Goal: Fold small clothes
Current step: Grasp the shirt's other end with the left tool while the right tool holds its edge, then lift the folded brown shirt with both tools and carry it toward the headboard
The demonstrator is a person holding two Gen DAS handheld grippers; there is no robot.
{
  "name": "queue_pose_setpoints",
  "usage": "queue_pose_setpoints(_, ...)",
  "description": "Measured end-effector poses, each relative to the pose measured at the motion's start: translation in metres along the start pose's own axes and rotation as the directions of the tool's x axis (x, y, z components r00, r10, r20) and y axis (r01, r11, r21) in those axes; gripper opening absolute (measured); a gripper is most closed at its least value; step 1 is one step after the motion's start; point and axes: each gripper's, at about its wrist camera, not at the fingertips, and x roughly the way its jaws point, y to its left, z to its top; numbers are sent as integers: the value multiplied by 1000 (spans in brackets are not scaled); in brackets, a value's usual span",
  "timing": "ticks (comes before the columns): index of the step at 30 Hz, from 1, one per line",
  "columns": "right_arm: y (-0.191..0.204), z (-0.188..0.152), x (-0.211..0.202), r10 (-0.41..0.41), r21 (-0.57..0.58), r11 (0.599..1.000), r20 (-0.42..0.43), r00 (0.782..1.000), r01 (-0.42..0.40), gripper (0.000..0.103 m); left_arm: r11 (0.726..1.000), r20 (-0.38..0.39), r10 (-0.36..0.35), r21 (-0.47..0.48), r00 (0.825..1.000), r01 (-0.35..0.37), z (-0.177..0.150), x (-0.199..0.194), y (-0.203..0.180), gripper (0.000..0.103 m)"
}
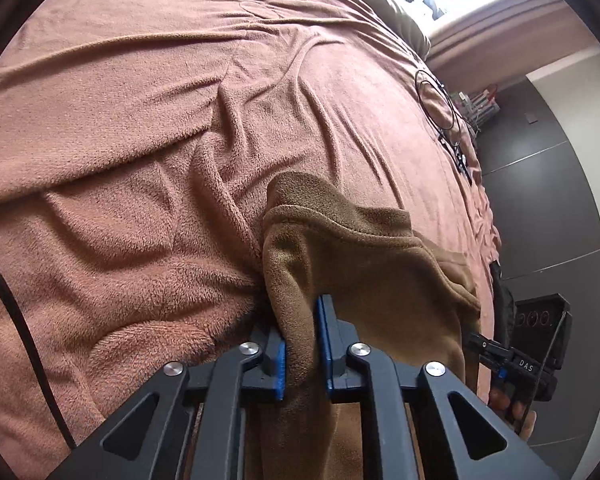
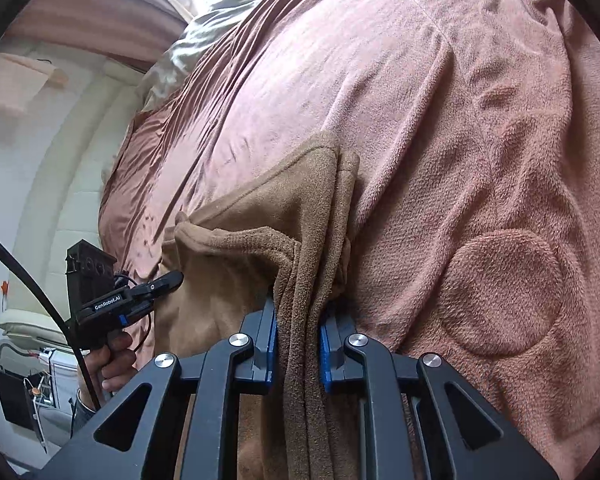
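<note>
A small brown fleece garment (image 1: 364, 256) hangs stretched between both grippers above a pink fleece blanket (image 1: 148, 128). My left gripper (image 1: 303, 332) is shut on one bunched edge of the garment, the cloth pinched between its blue pads. In the right wrist view the same brown garment (image 2: 268, 216) runs in folds down between the blue pads of my right gripper (image 2: 298, 332), which is shut on it. The left gripper (image 2: 168, 280) shows at the left of that view, held by a hand (image 2: 108, 360). The right gripper's black body shows at the right edge of the left wrist view.
The pink blanket (image 2: 480, 140) covers a bed and is creased. A looped black cable (image 1: 440, 104) lies near the bed's far edge. An olive pillow (image 1: 388, 8) lies at the head. Dark floor (image 1: 548, 208) runs beside the bed. A black cable (image 2: 32, 280) hangs at left.
</note>
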Motion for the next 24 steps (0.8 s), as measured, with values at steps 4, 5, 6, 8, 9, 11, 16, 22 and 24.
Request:
queue_pose_setpoints(4,18,-7,-14,0,-43,999,26,1000,1,12,1000,26,-1,7,1000,0,-3,-14,-6,6)
queue_pose_setpoints(5,23,-10,-18,-2,-58,998,31,1000,4,12,1000,33,1,11,999,-1,-4,-17,-9,6)
queue_pose_setpoints(6,29,-13,-21,-4,-72,997,38,999,7,11,1000,40,3,15,999,-3,-5,-21,-12,6)
queue_pose_setpoints(8,38,-18,-28,-5,-95,995,52,999,10,11,1000,55,0,25,999,-1,-8,-30,-18,5)
queue_pose_setpoints(9,44,-20,-31,-6,-103,995,59,998,12,11,1000,58,-18,27,998,16,-8,-34,-21,5)
queue_pose_setpoints(11,51,-26,-36,-5,-117,993,72,997,14,11,999,73,-25,44,997,21,-12,-44,-28,5)
queue_pose_setpoints(16,65,-41,-58,2,-149,989,105,994,13,11,997,116,-50,71,992,42,-19,-68,-41,5)
queue_pose_setpoints(22,75,-69,-94,17,-192,981,156,988,13,11,989,183,-103,125,978,81,-29,-105,-61,5)
queue_pose_setpoints(24,77,-76,-106,22,-205,979,168,985,13,11,986,197,-115,143,974,87,-33,-117,-68,4)
